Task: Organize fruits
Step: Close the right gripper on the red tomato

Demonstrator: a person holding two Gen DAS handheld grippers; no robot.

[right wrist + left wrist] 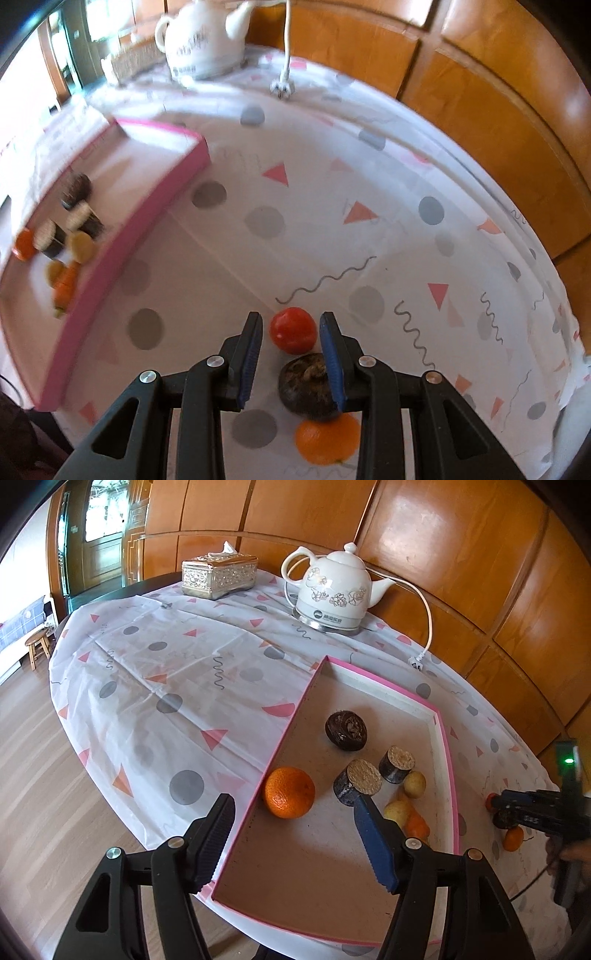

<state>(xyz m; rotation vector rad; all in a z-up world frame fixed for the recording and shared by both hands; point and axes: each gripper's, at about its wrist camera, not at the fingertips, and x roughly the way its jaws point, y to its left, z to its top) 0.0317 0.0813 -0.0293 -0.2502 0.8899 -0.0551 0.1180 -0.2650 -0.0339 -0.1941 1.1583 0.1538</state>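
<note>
- Hovering with its jaws wide apart, the left gripper [295, 827] held nothing above the pink tray [448, 760], over an orange [289, 792] at its left rim.
- The right gripper [291, 354] straddled, without clamping, a red fruit [292, 329] and a dark fruit [308, 386] near the tablecloth's [332, 229] near edge.
- Next, I judged, it should close on one and carry it trayward.

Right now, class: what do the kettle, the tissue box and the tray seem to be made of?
Kettle: probably glazed ceramic, glossy white with floral decals, on a shiny metal-looking base.
Tissue box: embossed silvery metal or metallised plastic; the pictures cannot settle which.
Tray: likely cardboard, with thin pink walls and a matte, speckled floor.
</note>
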